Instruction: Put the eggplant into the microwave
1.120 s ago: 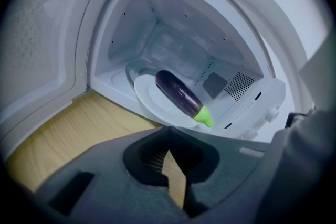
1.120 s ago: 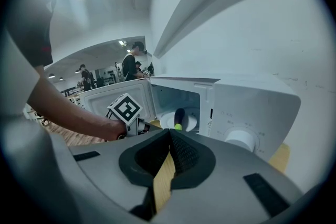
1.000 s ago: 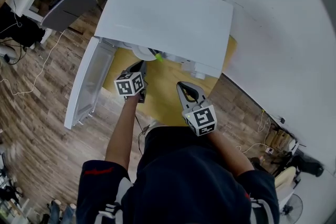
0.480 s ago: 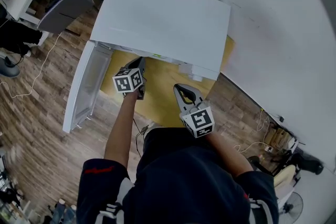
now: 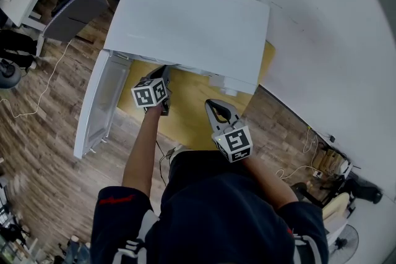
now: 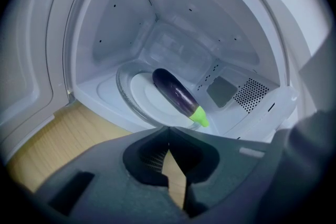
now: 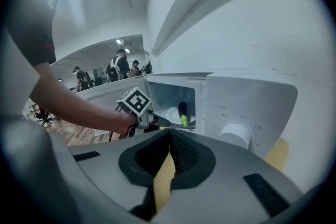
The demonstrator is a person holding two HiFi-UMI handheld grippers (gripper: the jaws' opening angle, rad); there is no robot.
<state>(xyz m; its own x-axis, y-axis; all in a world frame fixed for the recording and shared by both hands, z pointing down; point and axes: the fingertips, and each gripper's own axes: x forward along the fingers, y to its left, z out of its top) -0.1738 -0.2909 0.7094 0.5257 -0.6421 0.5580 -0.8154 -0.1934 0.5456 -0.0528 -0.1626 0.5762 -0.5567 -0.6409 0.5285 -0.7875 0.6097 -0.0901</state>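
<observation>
Eggplant (image 6: pixel 178 97) lay inside the microwave (image 5: pixel 185 28), resting slantwise on the turntable plate (image 6: pixel 137 93) at the centre of the left gripper view. Its purple body reached toward the back wall and its green stem end pointed to the lower right, toward the opening. Left gripper (image 6: pixel 169 144) hovered at the mouth of the cavity with its jaws pressed together on nothing, their tips apart from the vegetable. In the head view it sat just below the oven's front edge, left of centre. Right gripper (image 7: pixel 169 136), its jaws likewise closed and empty, hung back over the yellow tabletop (image 5: pixel 192 117) at the middle of the head view, with the control dial (image 7: pixel 234 134) at the right of its own view. Door (image 5: pixel 99 102) stood swung wide at the left of the head view. A second earlier the green tip had peeked out from under the oven's front edge in the head view. At this moment that edge covered it, while the left gripper had shifted only a little in front of the opening and the right one had kept its place. Placement therefore looked complete: with the eggplant let go and settled on the turntable plate, what likely remained was to draw the left gripper clear of the open door.
</observation>
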